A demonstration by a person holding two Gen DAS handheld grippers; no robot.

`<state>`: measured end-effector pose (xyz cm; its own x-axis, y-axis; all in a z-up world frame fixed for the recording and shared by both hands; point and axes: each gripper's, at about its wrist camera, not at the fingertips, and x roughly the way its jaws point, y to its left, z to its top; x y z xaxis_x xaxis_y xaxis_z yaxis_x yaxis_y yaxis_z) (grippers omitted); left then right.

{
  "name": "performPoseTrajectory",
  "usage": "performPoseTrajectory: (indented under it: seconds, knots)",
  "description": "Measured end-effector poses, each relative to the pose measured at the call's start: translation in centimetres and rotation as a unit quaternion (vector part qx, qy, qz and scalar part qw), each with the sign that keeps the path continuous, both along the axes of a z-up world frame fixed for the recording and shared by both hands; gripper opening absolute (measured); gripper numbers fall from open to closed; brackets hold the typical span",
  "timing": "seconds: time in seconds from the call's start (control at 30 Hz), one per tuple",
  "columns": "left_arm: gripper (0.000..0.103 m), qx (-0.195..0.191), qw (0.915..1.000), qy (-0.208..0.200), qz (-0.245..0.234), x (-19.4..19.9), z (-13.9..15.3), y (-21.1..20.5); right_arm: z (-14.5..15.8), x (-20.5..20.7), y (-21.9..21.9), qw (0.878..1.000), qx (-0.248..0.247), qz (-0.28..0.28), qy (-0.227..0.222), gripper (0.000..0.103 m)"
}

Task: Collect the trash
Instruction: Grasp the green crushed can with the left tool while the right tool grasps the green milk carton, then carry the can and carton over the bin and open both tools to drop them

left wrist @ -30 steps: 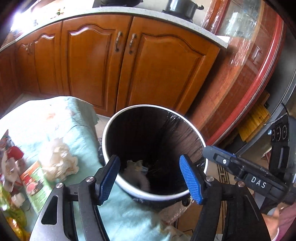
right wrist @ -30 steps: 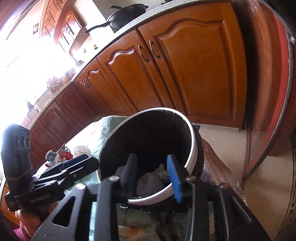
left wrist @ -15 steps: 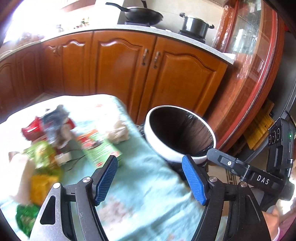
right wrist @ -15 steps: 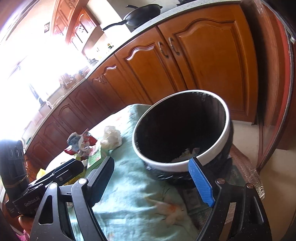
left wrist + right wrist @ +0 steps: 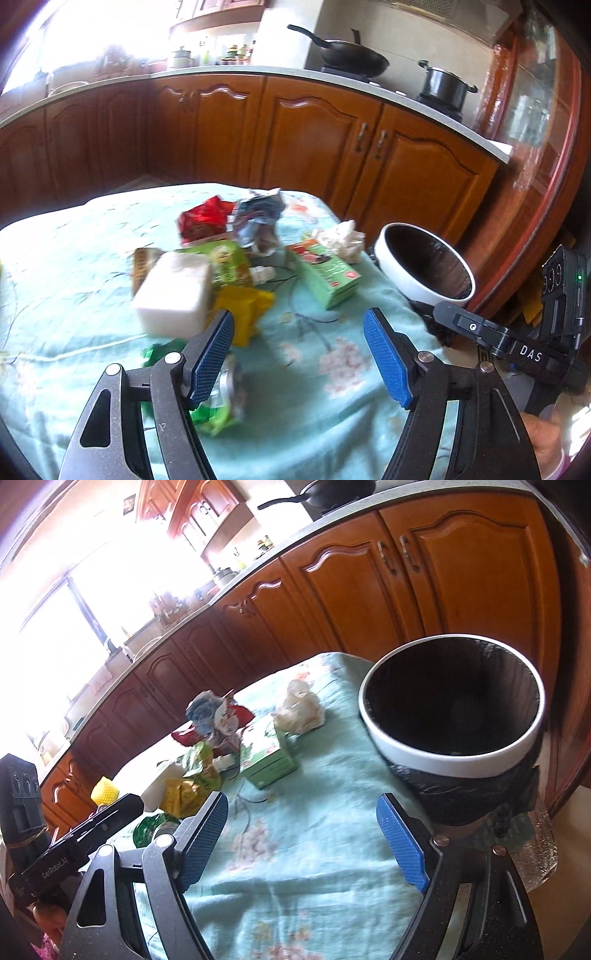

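Surface: mint floral tablecloth is seen spread over the table.
Left gripper: jaws spread wide, nothing held, above the cloth.
Right gripper: jaws spread wide, nothing held.
Trash: one white block, one green carton, one crumpled tissue, several wrappers piled mid-table.
Bin: one black-lined trash bin is noted beside the table edge.
Background: wooden cabinets.

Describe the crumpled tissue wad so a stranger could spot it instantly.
Start at the white-rimmed trash bin by the table's edge. On the teal tablecloth beside it lies the crumpled tissue wad, behind the green carton. It alone is plain white, soft and unprinted.
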<state>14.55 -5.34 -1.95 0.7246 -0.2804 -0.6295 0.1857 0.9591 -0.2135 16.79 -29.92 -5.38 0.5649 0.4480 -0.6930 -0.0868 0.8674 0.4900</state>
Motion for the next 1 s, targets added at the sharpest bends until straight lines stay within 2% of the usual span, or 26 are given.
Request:
performPoseTrajectory:
  seconds: [0.23,0.4,0.73,0.8,0.87,0.9,0.93,0.97,1.0]
  knots:
    - [0.072,0.004,0.9991,0.008,0.043,-1.8,0.4,4.0,-0.5,0.1,3.1,0.999,-0.006,0.032,0.005,0.084]
    - [0.072,-0.002,0.9979,0.018,0.062,-1.8,0.2,6.7,-0.8,1.7,5.0,0.999,-0.022,0.049,0.004,0.084]
    - [0.070,0.008,0.9968,0.060,0.052,0.0,-2.7,9.3,-3.3,6.9,8.6,0.993,-0.072,0.094,0.009,0.084]
    - [0.066,0.011,0.9968,0.064,0.046,0.4,-3.1,9.2,-4.0,7.8,9.0,0.992,-0.080,0.100,0.013,0.084]
    - [0.051,0.012,0.9968,0.071,0.034,0.9,-3.4,9.0,-4.5,8.6,9.4,0.991,-0.083,0.105,0.019,0.083]
    - [0.047,0.012,0.9966,0.076,0.028,1.2,-3.7,8.7,-4.7,8.9,9.5,0.990,-0.085,0.107,0.020,0.082]
    - [0.035,0.010,0.9963,0.082,0.021,1.4,-3.9,8.5,-4.9,9.0,9.7,0.990,-0.088,0.109,0.019,0.078]
    - [0.030,0.007,0.9959,0.089,0.016,1.7,-4.2,8.3,-5.0,9.1,9.9,0.989,-0.093,0.111,0.020,0.064]
    - [0.029,0.004,0.9959,0.089,0.016,1.8,-4.4,8.1,-5.1,9.1,9.9,0.989,-0.095,0.112,0.025,0.053]
